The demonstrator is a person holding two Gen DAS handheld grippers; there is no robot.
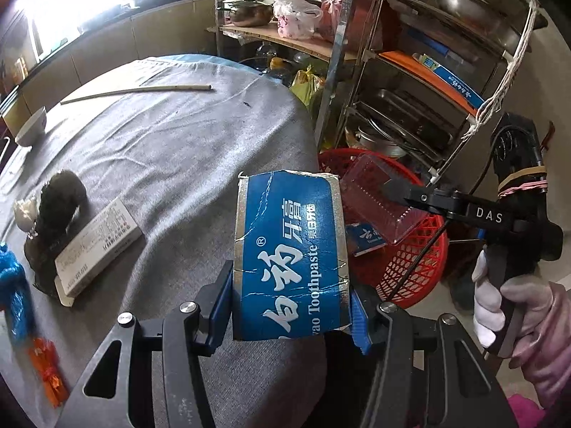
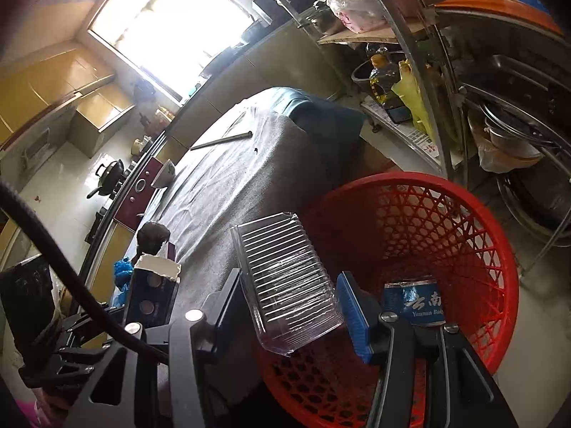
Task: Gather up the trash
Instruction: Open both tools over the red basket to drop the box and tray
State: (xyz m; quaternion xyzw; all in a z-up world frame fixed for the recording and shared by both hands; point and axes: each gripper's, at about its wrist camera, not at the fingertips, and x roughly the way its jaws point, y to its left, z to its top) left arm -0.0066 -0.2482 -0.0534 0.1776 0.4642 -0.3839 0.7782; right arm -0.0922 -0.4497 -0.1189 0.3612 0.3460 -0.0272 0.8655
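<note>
Currently:
Left gripper [image 1: 291,306]: clamped on blue toothpaste box [image 1: 289,253].
Right gripper [image 2: 285,306]: squeezing clear plastic tray [image 2: 285,281] over red basket [image 2: 474,221].

Daylight from the window [image 2: 167,32], blown out to white in both views. Tablecloth [image 1: 171,149] evenly lit, soft shadows only. Shelf rack [image 1: 410,82] dimmer. Heavy fisheye bending at the edges, dark vignette in the corners. Focus mostly sharp, slight blur at the borders.

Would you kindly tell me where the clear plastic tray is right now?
The clear plastic tray sits between the right gripper's jaws, above the red basket's near rim, beside the table edge.
</note>
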